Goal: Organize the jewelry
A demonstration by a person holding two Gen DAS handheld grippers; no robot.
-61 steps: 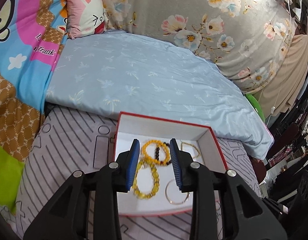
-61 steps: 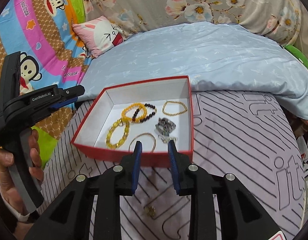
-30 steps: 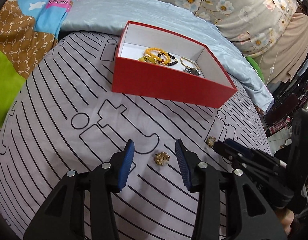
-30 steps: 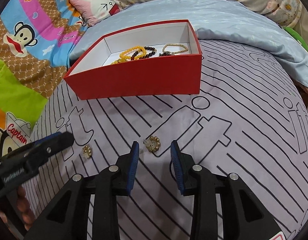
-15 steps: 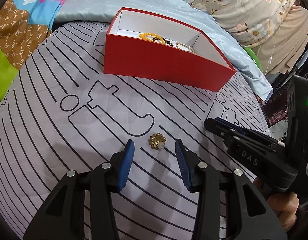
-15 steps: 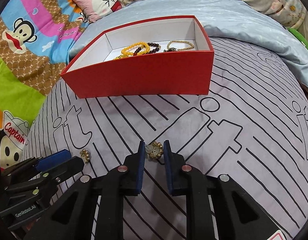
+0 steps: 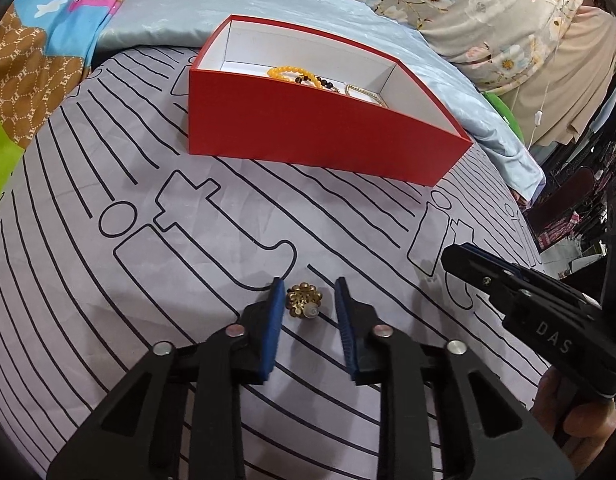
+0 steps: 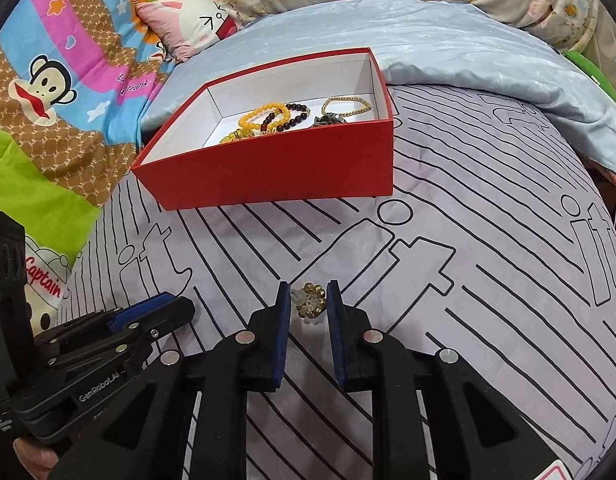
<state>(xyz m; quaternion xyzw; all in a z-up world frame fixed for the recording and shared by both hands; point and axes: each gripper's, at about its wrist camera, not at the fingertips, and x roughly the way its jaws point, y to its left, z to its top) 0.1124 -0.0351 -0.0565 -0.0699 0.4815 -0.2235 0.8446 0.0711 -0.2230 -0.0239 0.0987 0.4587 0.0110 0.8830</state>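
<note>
Two small gold flower earrings lie on the striped lilac cover. My left gripper (image 7: 309,282) straddles one earring (image 7: 304,300); its jaws are closing, the left pad touches it and a gap remains at the right pad. My right gripper (image 8: 308,285) is shut on the other earring (image 8: 310,303), which still rests on the cover. Each gripper also shows in the other's view: right gripper (image 7: 452,256), left gripper (image 8: 184,307). Behind stands the red box (image 7: 328,140) (image 8: 276,172) holding a yellow bead bracelet (image 8: 264,114), a dark bead bracelet (image 8: 298,114) and a gold chain bracelet (image 8: 348,103).
A pale blue quilt (image 8: 448,44) lies behind the box. A cartoon blanket (image 8: 48,80) and a pink rabbit pillow (image 8: 196,20) are at the left. The bed's edge drops off at the right (image 7: 568,208). A hand (image 7: 568,412) holds the right gripper's handle.
Both grippers came down from over the box to the cover in front of it. The right jaws closed on their earring. The left jaws narrowed around the other earring.
</note>
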